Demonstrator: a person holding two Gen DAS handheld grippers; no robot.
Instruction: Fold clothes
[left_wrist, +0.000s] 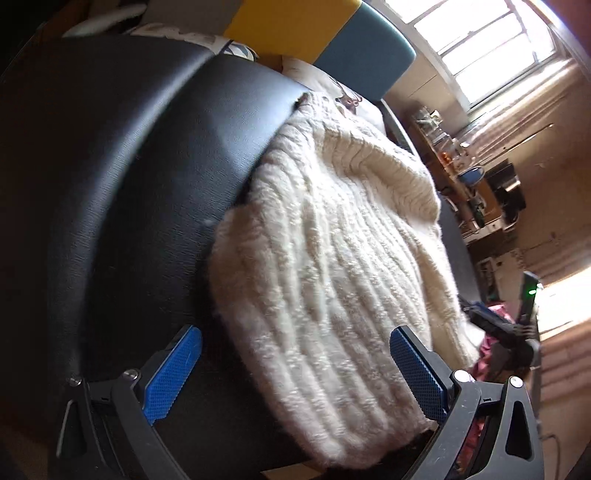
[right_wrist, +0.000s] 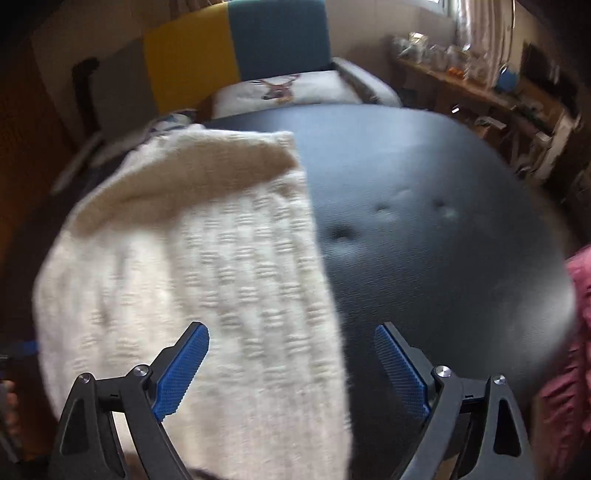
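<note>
- A cream knitted sweater (left_wrist: 325, 266) is lying folded into a thick bundle on a black padded worktop (left_wrist: 122, 192), covering its right part in the left wrist view.
- The left gripper (left_wrist: 295, 373) is hovering over the sweater's near end with its blue-padded fingers (left_wrist: 173, 373) spread wide apart, gripping nothing.
- The right gripper (right_wrist: 291, 365) is likewise standing wide open, one finger over the sweater (right_wrist: 192, 295) and the other over bare black worktop (right_wrist: 424, 240).
- In the right wrist view the sweater's straight right edge is running down the middle of the worktop, and its far edge is lying turned over in a soft fold.
- A pink garment (right_wrist: 569, 350) is sitting at the worktop's right edge, apart from the sweater.
- A pillow with a deer print (right_wrist: 280, 90) is resting beyond the worktop, in front of yellow and teal panels (right_wrist: 236, 48).
</note>
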